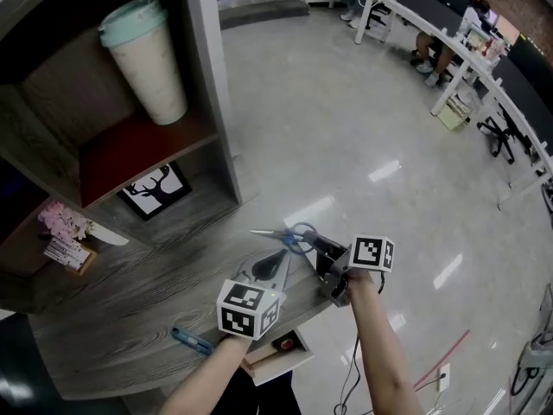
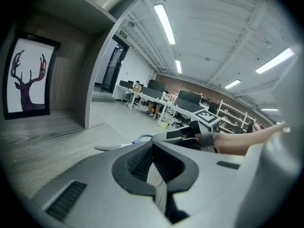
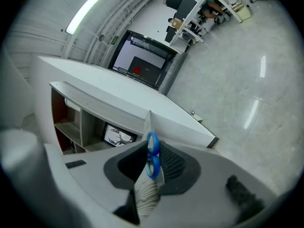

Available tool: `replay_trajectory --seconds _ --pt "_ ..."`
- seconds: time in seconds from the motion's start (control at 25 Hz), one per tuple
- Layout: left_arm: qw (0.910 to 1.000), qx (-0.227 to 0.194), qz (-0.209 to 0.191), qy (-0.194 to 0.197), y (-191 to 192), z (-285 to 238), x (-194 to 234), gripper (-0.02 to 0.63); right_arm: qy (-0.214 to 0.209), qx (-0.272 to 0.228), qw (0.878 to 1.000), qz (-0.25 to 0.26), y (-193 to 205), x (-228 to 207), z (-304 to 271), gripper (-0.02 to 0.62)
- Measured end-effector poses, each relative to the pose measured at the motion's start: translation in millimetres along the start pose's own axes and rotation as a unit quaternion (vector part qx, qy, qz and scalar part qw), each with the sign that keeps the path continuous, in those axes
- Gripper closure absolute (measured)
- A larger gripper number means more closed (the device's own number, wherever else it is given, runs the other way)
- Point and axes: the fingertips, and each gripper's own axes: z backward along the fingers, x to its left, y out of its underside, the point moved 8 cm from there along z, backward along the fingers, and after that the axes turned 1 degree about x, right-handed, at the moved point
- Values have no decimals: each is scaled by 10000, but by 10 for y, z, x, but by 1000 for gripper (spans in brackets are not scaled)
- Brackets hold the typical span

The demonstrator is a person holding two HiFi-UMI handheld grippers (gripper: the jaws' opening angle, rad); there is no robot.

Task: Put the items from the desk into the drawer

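Blue-handled scissors (image 1: 289,235) are in my right gripper (image 1: 318,245), at the right edge of the grey wood-grain desk (image 1: 130,292) near its front right corner. In the right gripper view the jaws of that gripper (image 3: 152,156) pinch the two blue handle loops (image 3: 152,153), one pad on each side, with the loops standing edge-on between them. From the head view the blades point left, inward across the desk. I cannot tell whether the scissors rest on the wood or hang just above it.

My left gripper (image 1: 278,259) lies just beside the scissors, on the side nearer the desk's front edge, with its tip close under the blades. In its own view the jaws of this gripper (image 2: 152,148) are drawn together at the tips and hold nothing. A narrow slit further back shows only the desk (image 2: 38,146) beneath. Past the tips I see the scissors (image 2: 138,139) and, beyond them, the right gripper's marker cube (image 2: 207,118).

Below the desk's front edge the drawer (image 1: 278,359) stands open, with a small dark and red item (image 1: 286,342) inside. A blue pen-like item (image 1: 192,341) lies on the desk near the front edge, well left of the drawer. At the desk's back a shelf unit holds a pale cup with a green lid (image 1: 147,59), a deer picture (image 1: 155,190) and pink flowers (image 1: 62,220).
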Motion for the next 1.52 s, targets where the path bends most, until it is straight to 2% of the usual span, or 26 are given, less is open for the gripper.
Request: replay_trajectory --seconds 0.28,0.56,0.88,1.24,1.4,1.52 --pt "10000 17 23 -15 10 72 -61 597 -268 -204 9994 -109 -42 149 127 541" --pt "9999 49 -95 113 10 246 -336 597 -124 -229 9996 82 80 355 289 546" --pt "9996 85 -206 157 44 621 -627 597 -725 -639 9942 -470 401 594 553 546" --pt "9992 95 -370 151 115 1079 -948 597 -822 -765 9933 -288 849 982 982 546" --pt "9981 231 -508 245 255 1296 -1088 597 -955 -907 9899 -524 1186 1083 1174 546" --pt "9979 315 -425 377 373 1427 -1157 597 -876 -992 9890 -660 1400 1070 1315 546"
